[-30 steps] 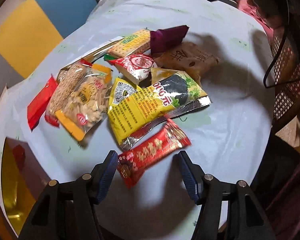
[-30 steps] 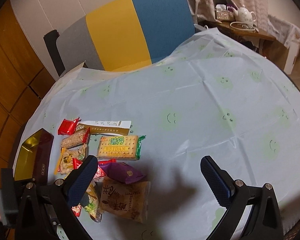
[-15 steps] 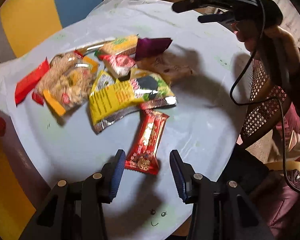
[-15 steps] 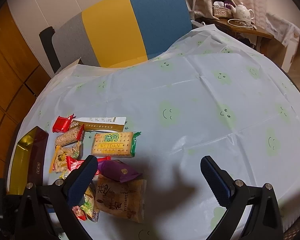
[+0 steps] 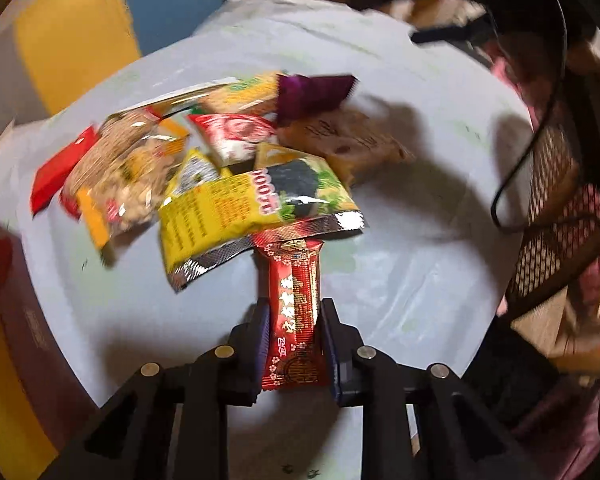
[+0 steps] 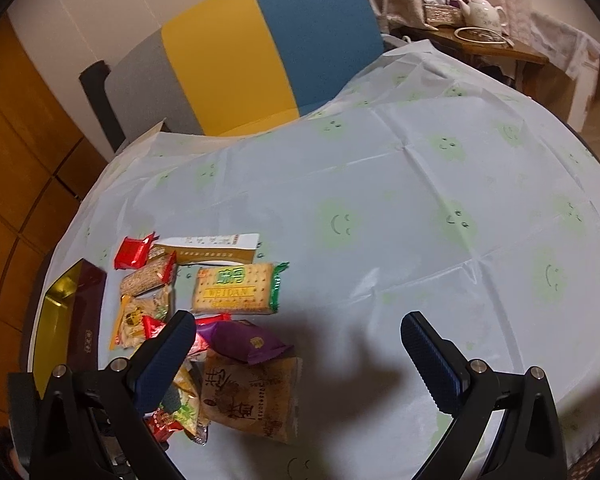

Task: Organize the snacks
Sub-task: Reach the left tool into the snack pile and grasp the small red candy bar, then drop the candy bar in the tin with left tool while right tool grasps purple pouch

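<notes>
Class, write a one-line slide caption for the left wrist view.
Left gripper shut on a red snack packet beside the snack pile.

~10 snack packs, 1 box, 1 teapot

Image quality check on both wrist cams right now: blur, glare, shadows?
Left wrist view: motion blur smears the snack pile and room edges; the red snack packet between the left gripper fingers is sharper; glare on the yellow packet foil edge. Right wrist view: sharp, warm dim light, the right gripper casts a dark shadow on the tablecloth; fisheye bends the rim.
</notes>
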